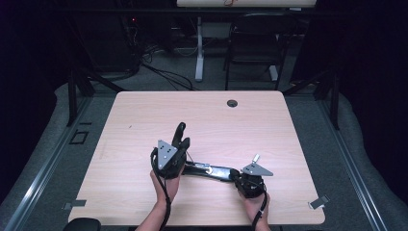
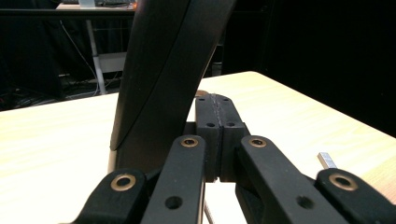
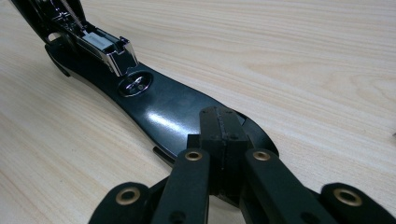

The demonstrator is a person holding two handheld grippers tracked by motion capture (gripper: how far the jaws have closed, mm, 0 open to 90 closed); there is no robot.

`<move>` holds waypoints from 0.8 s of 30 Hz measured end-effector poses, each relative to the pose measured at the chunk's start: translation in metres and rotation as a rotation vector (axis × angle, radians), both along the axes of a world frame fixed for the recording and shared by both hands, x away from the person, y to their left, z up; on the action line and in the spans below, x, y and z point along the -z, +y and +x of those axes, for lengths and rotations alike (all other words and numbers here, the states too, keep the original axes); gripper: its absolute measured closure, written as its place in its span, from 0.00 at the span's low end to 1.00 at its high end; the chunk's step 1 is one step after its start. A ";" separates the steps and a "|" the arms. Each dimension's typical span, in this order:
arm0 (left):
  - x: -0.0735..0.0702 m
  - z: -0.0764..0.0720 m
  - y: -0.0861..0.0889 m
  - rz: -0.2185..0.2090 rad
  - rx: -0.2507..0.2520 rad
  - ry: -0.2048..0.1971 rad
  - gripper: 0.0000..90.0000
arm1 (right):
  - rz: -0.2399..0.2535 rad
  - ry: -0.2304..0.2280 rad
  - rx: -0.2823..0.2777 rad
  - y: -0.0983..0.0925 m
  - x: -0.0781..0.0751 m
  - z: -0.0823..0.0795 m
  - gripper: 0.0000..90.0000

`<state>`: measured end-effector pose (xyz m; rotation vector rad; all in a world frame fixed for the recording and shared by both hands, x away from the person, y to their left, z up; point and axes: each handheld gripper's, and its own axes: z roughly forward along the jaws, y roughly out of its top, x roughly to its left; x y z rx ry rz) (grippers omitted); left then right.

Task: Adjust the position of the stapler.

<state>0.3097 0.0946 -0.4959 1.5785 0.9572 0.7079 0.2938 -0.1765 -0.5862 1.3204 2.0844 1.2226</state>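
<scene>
Your right tool [image 3: 223, 140] is closed, pinning the stapler's base [image 3: 163, 109]; left tool [image 2: 215, 140], closed, props the lid [image 2: 163, 70] up. Next, reload staples.

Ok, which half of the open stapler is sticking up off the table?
The top arm by the left hand-held gripper; the base lies flat at the right hand-held gripper.
</scene>
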 end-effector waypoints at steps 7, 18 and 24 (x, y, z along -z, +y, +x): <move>-0.001 0.001 0.006 -0.006 -0.017 -0.004 1.00 | -0.007 0.000 0.001 0.000 0.000 0.000 1.00; 0.002 0.001 0.014 -0.007 -0.037 0.000 1.00 | -0.001 0.000 0.001 0.000 0.000 0.000 1.00; 0.001 0.002 0.016 -0.012 -0.051 0.002 1.00 | 0.003 0.000 0.000 0.000 0.000 0.000 1.00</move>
